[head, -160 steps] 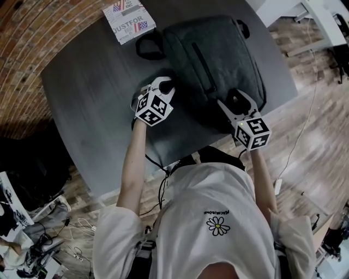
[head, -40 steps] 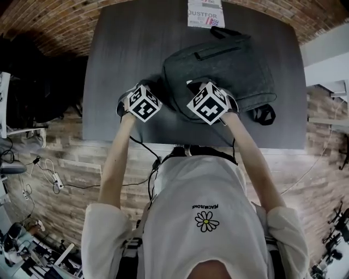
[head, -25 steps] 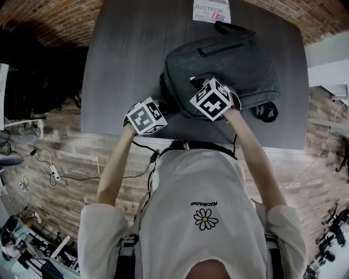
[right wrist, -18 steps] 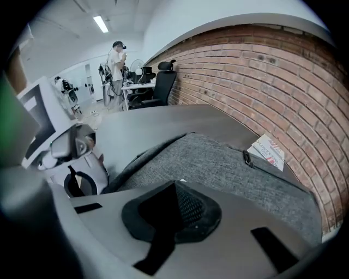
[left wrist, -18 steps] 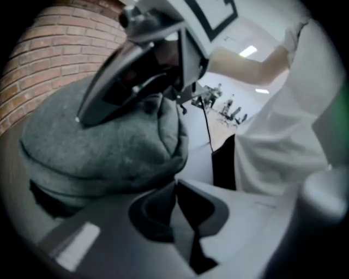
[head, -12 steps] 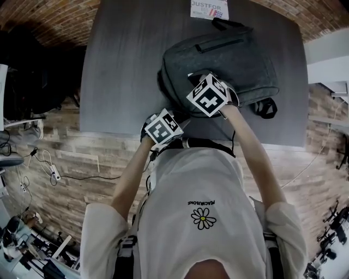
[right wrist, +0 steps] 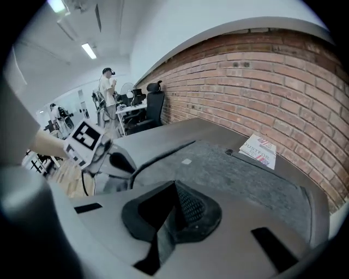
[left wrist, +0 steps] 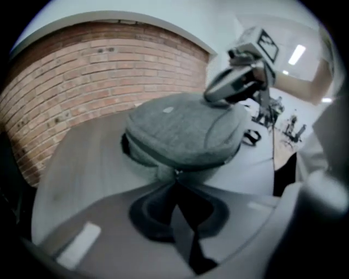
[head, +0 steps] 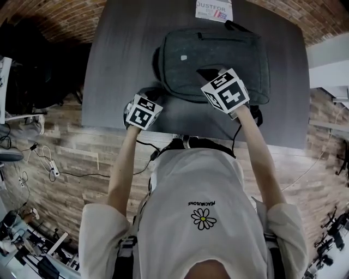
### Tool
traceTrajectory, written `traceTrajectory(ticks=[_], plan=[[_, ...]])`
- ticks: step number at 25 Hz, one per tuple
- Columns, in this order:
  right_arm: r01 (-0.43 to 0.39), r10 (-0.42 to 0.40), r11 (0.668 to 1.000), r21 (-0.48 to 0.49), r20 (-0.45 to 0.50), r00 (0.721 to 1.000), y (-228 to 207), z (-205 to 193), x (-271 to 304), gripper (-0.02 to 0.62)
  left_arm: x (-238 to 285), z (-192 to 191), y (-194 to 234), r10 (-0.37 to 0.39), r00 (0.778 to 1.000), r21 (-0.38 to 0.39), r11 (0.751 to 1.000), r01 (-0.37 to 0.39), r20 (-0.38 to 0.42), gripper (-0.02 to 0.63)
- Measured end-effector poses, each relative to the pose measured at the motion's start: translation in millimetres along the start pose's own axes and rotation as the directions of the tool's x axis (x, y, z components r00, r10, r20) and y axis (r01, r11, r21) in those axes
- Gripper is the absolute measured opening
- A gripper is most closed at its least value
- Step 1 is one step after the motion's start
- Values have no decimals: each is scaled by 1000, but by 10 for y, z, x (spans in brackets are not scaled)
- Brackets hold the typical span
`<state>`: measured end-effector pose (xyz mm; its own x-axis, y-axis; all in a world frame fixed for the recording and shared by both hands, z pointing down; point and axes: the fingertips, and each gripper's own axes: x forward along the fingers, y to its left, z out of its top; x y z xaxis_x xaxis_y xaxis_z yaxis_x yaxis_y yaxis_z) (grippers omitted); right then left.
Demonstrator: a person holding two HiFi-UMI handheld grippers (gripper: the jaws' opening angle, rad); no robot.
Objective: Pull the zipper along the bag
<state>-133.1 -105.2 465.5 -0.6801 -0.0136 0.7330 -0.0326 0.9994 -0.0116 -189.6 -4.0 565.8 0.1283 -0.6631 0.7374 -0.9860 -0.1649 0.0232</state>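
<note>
A grey fabric bag (head: 218,54) lies flat on the dark table (head: 125,54). Its zipper seam runs round the rim (left wrist: 180,162). My left gripper (head: 152,95) is at the bag's near left corner. In the left gripper view its jaws (left wrist: 175,175) are shut on the small zipper pull, and the fabric there is drawn toward the tips. My right gripper (head: 206,73) is shut, with its tips on the bag's top panel (right wrist: 229,174). I cannot tell whether it pinches any fabric. The left gripper view shows the right gripper (left wrist: 211,98) slanting down onto the bag.
A printed booklet (head: 212,9) lies at the table's far edge, just beyond the bag. A strap loop (head: 255,115) hangs off the bag's near right corner. A brick wall stands behind the table. The table's near edge runs close to both hands.
The bag has swung from tilted to square with the table. My left gripper went from under the bag's near edge out to its near left corner. My right gripper shifted right.
</note>
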Motion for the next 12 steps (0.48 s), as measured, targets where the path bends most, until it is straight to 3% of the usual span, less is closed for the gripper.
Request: traceTrajectory(ticks=[3, 6, 8, 10, 12], plan=[[3, -3, 999, -51, 8, 1000, 74, 27, -8, 2, -32, 92, 446, 62, 998, 12, 998, -62, -10, 3], [-115, 120, 982, -147, 30, 992, 557, 87, -13, 2, -90, 87, 468, 59, 998, 63, 996, -57, -34, 3], [-150, 161, 968, -203, 41, 986, 849, 70, 29, 2, -110, 54, 454, 50, 998, 42, 998, -49, -28, 3], [-63, 74, 948, -311, 22, 997, 862, -10, 153, 3, -103, 60, 458, 48, 999, 11, 999, -47, -12, 3], [20, -30, 883, -469, -13, 999, 794, -110, 321, 17, -96, 75, 457, 46, 999, 7, 999, -46, -2, 3]])
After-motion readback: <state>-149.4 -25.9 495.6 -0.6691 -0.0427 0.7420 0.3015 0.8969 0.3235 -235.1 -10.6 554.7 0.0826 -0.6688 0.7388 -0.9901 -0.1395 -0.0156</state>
